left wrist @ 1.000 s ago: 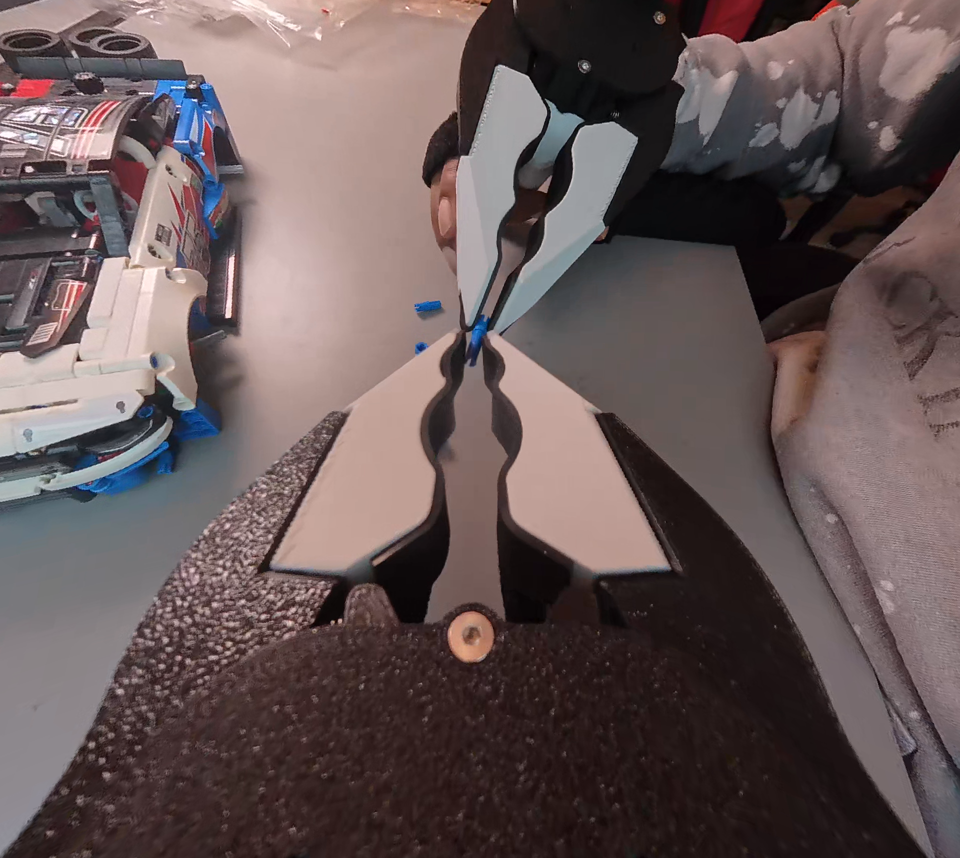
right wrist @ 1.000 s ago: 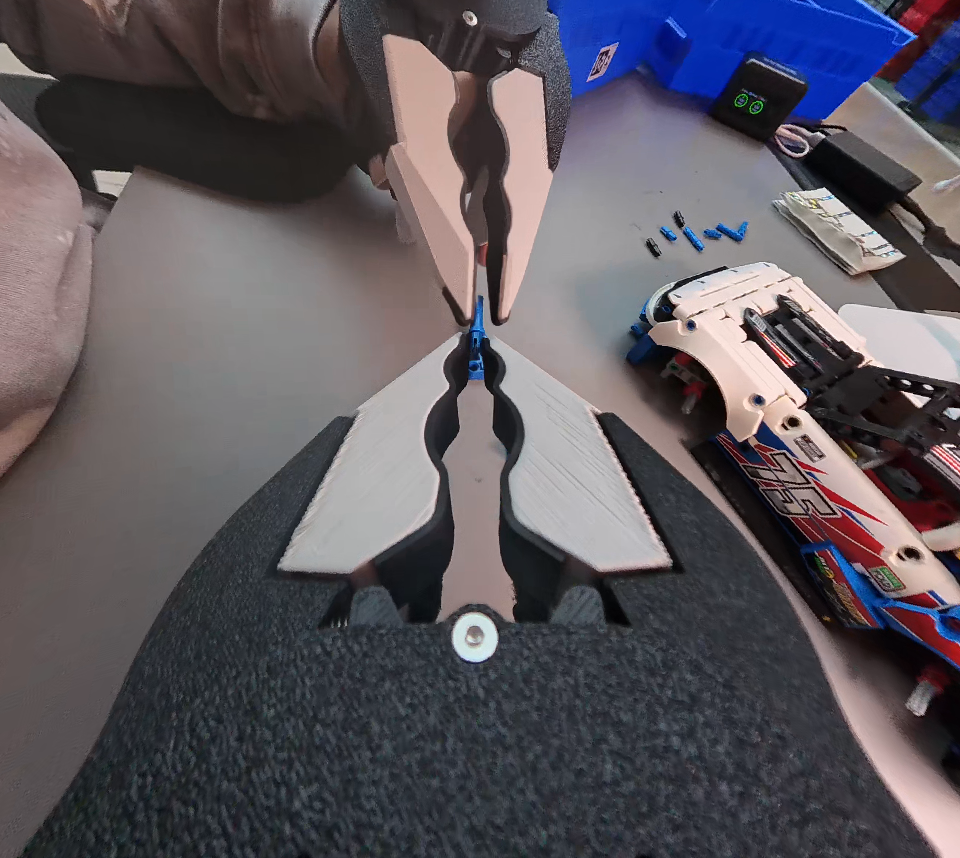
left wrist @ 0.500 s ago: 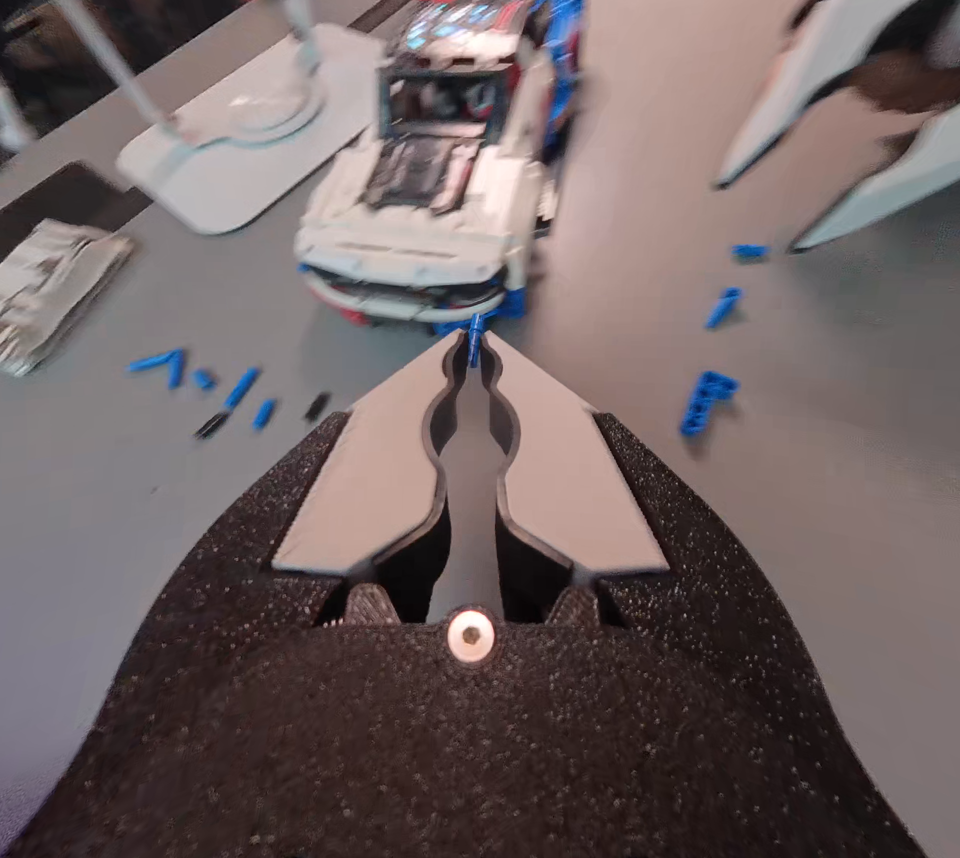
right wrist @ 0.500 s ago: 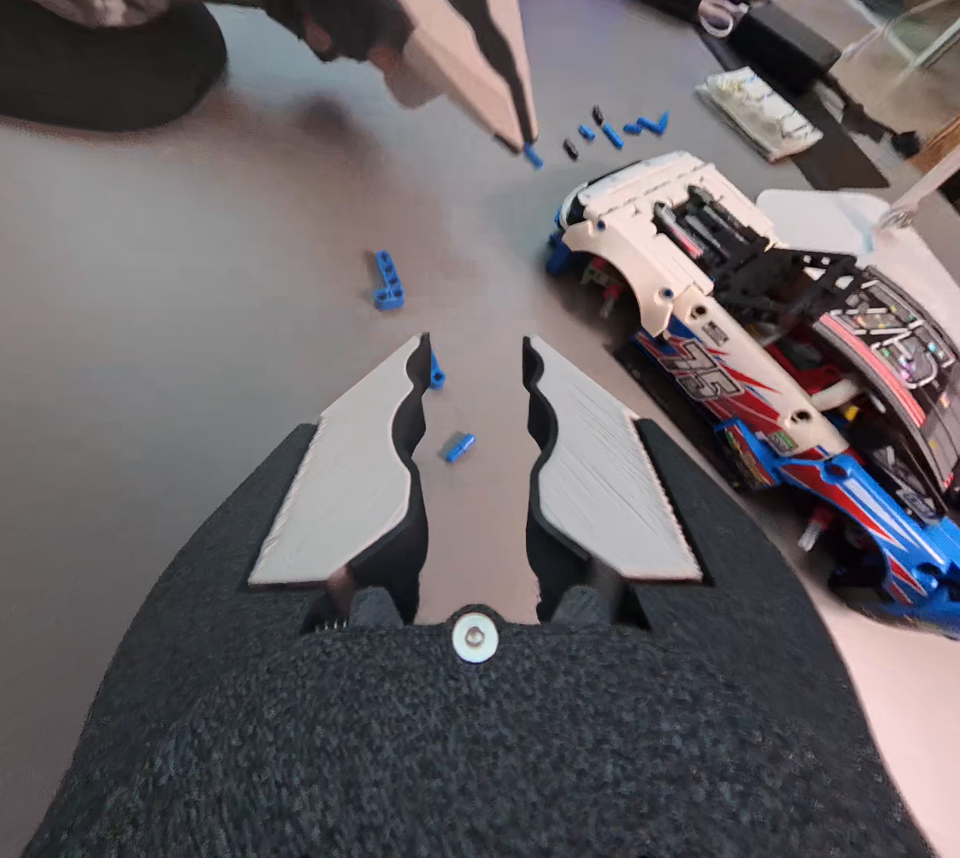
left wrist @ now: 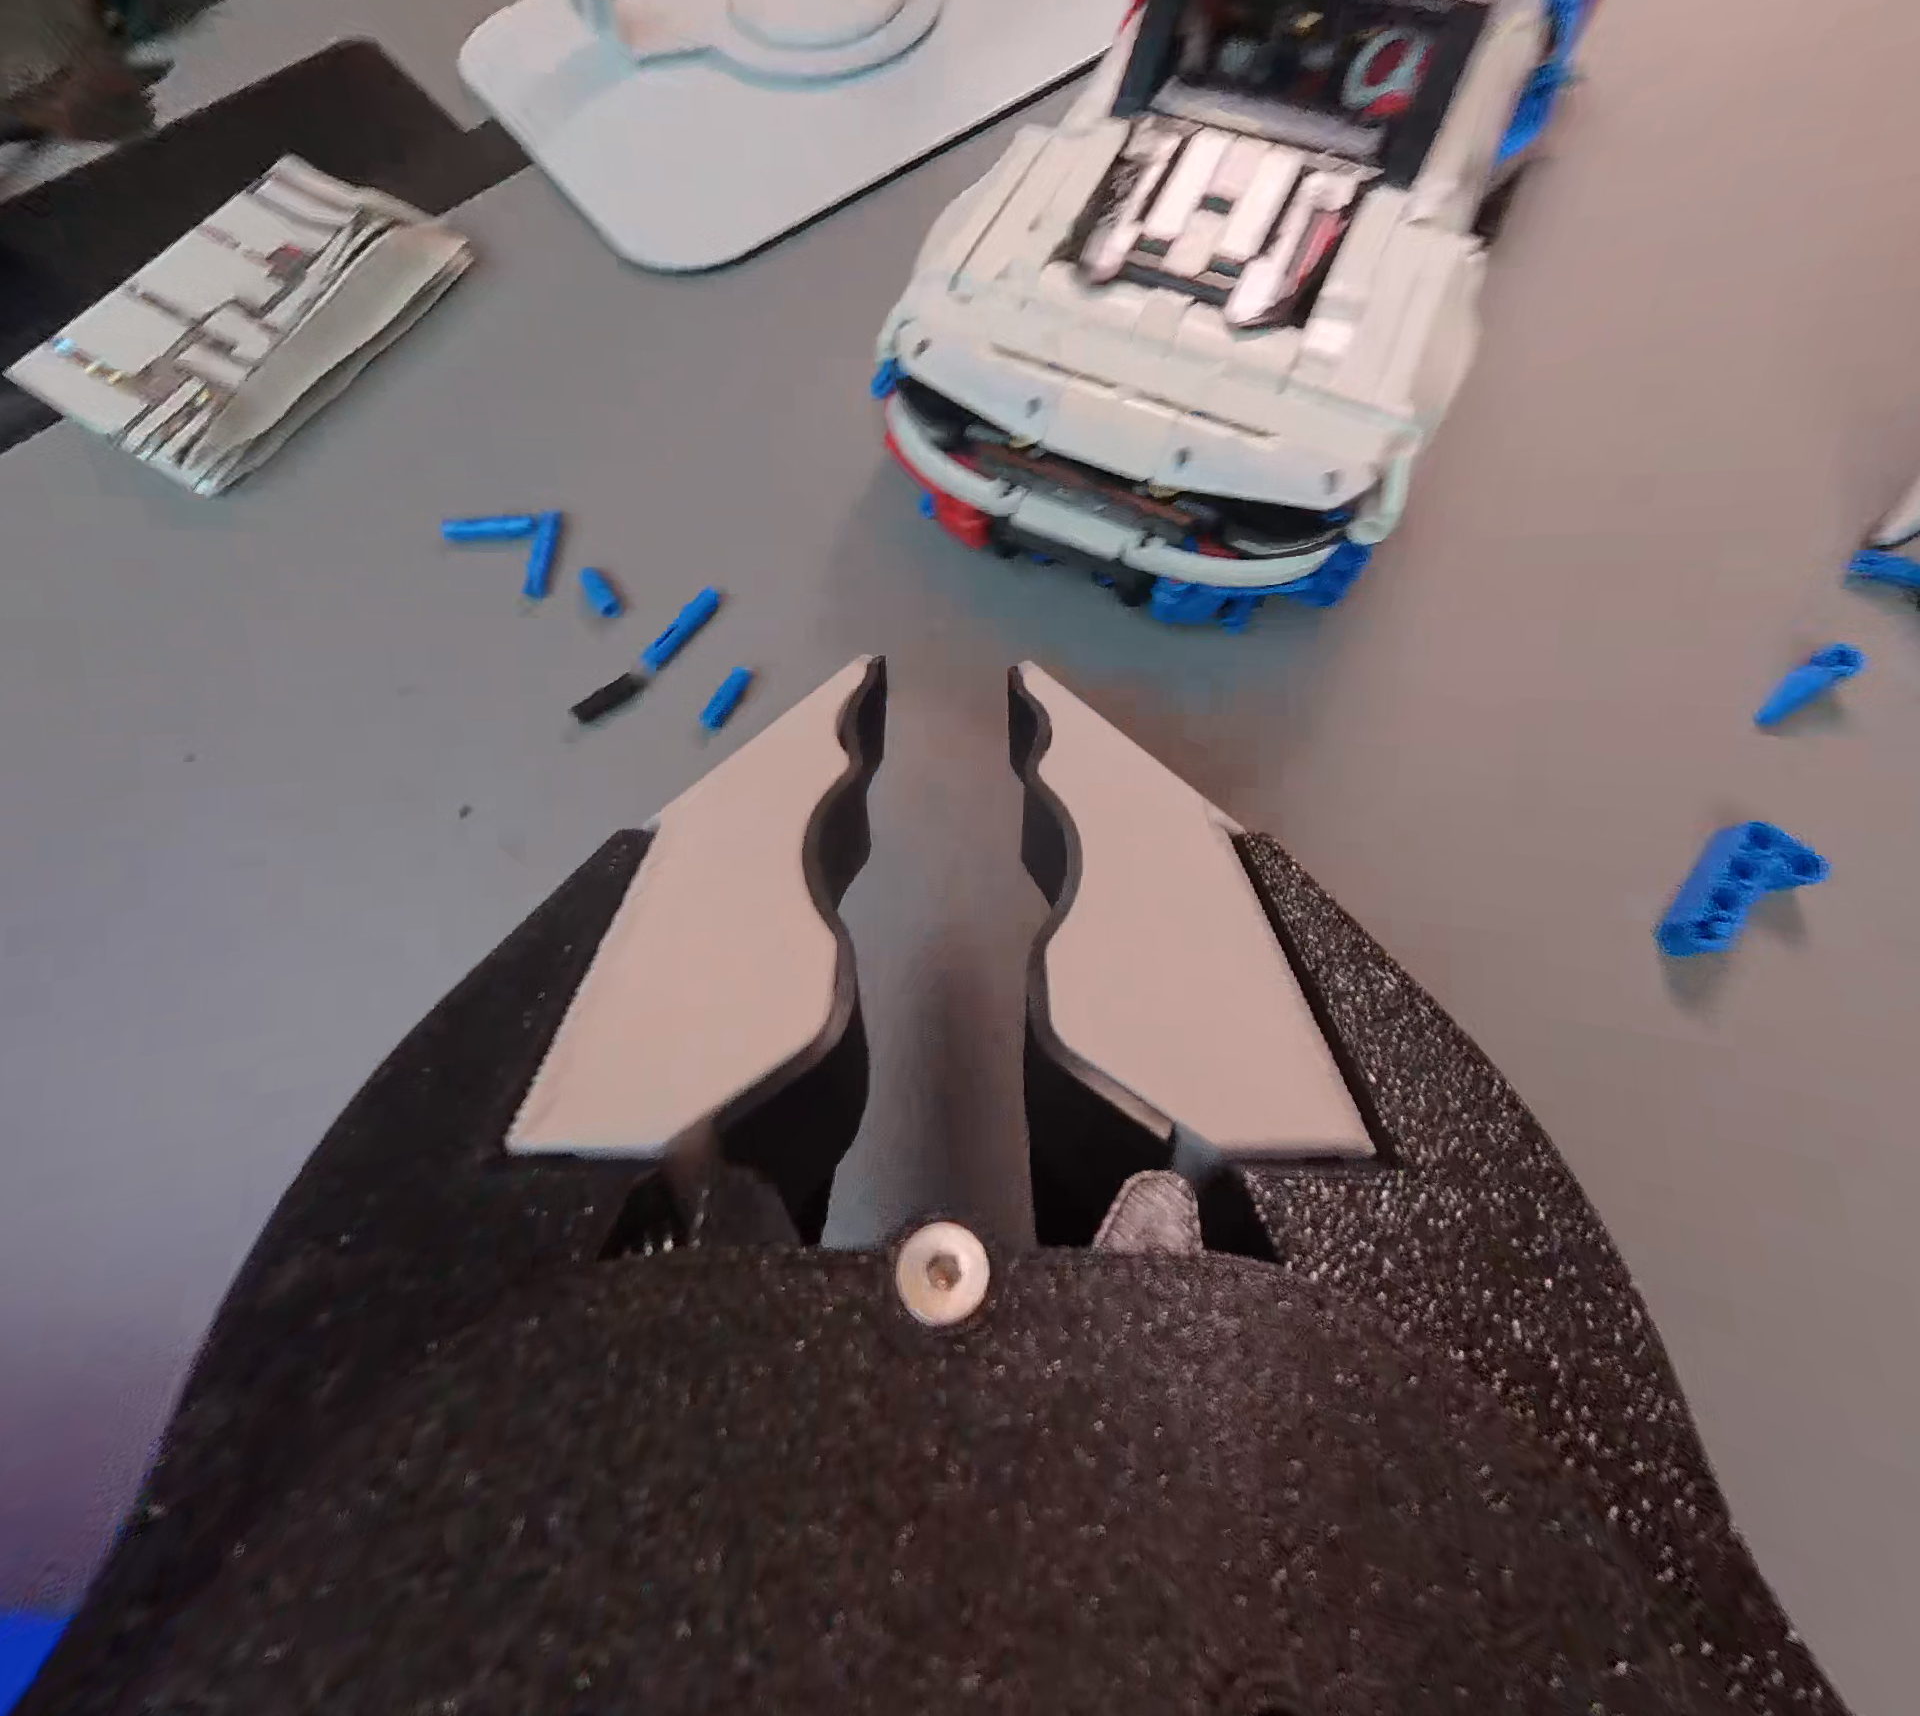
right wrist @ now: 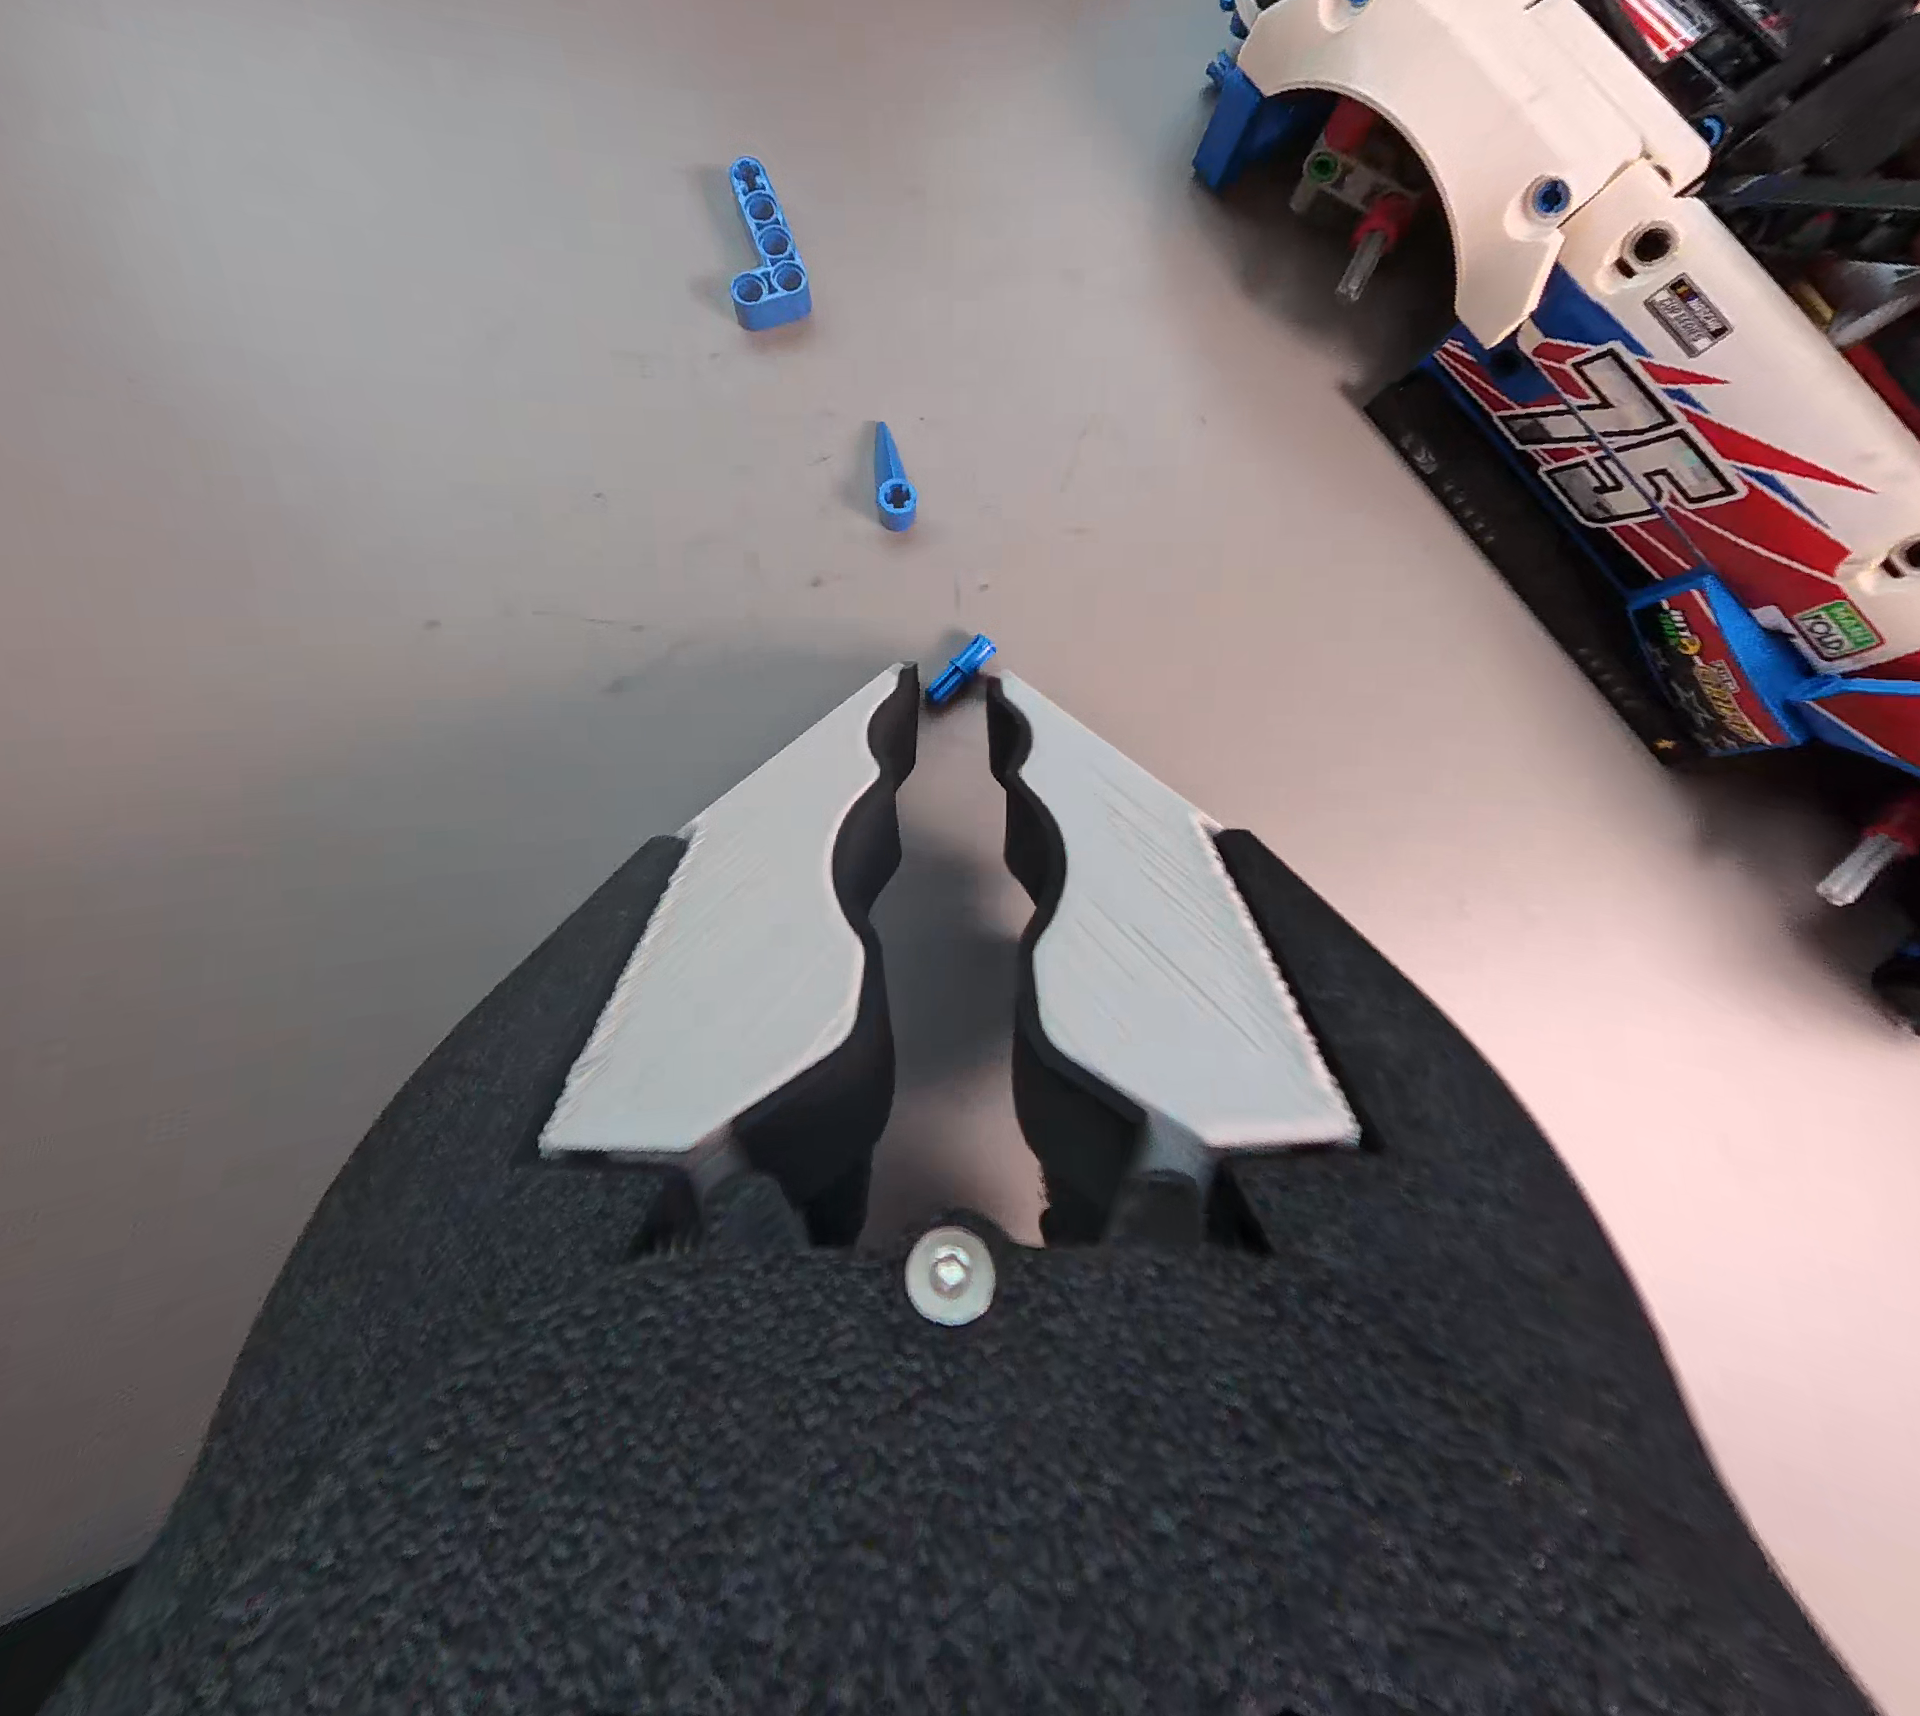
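Observation:
My left gripper (left wrist: 948, 674) is open and empty, low over the grey table (left wrist: 260, 835). It points at the front of a white, blue and red toy brick car (left wrist: 1174, 378). Several small blue pins (left wrist: 681, 627) lie just left of its fingertips. My right gripper (right wrist: 951, 679) is open with a narrow gap. A small blue pin (right wrist: 961, 667) lies on the table right between its fingertips. Beyond it lie a blue tapered piece (right wrist: 894, 482) and a blue L-shaped beam (right wrist: 769, 248). The car's side (right wrist: 1610, 232) is to the right.
A folded paper booklet (left wrist: 239, 336) lies at the left and a white stand base (left wrist: 790, 87) sits at the back. The L-shaped beam (left wrist: 1735, 897) and the tapered piece (left wrist: 1803, 679) lie right of the left gripper. The gap from one gripper's tips to the other's is roughly 20 cm. It is some 4 cm from my right tips to the blue tapered piece (right wrist: 894, 482). Look for it in the left wrist view (left wrist: 1831, 670) too.
A second ago both grippers pinched one blue pin tip to tip. The left swung away towards the car with it and has opened, now empty. The right opened, dropped to another pin and narrowed.

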{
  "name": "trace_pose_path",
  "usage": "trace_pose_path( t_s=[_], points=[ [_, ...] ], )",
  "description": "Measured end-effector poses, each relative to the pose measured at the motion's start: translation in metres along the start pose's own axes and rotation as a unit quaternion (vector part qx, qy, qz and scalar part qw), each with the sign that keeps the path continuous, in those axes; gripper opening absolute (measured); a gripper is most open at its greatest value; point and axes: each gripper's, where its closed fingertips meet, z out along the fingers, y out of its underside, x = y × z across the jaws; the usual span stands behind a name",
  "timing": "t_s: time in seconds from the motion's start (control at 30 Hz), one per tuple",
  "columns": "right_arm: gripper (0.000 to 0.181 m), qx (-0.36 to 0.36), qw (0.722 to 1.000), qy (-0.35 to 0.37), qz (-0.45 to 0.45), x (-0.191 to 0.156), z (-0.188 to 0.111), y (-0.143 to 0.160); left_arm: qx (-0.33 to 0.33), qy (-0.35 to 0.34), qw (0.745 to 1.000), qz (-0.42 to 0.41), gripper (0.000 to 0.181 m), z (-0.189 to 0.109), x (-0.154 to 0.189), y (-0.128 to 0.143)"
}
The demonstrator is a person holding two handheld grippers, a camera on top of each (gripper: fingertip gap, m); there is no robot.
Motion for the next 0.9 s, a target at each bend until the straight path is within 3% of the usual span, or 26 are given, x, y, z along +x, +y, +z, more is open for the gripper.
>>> trace_pose_path(
  t_s=[0.13, 0.23, 0.33, 0.43, 0.9],
  points=[
    [0.002, 0.011, 0.999, 0.018, -0.034, 0.0, 0.001, -0.006, 0.073, 0.176, 0.982, 0.015, 0.021, -0.021, 0.075, -0.028],
    [0.002, 0.119, 0.99, 0.02, -0.07, -0.011, -0.009, -0.047, 0.089, 0.315, 0.945, -0.013, 0.022, -0.039, 0.132, -0.035],
    [0.003, 0.185, 0.978, 0.022, -0.094, -0.025, -0.017, -0.075, 0.093, 0.392, 0.915, -0.034, 0.022, -0.052, 0.165, -0.04],
    [0.003, 0.2, 0.974, 0.022, -0.105, -0.032, -0.016, -0.084, 0.093, 0.42, 0.902, -0.04, 0.019, -0.058, 0.178, -0.042],
    [0.003, 0.224, 0.97, 0.009, -0.093, -0.037, -0.021, -0.09, 0.065, 0.415, 0.907, -0.006, 0.004, -0.057, 0.186, -0.029]
  ],
)
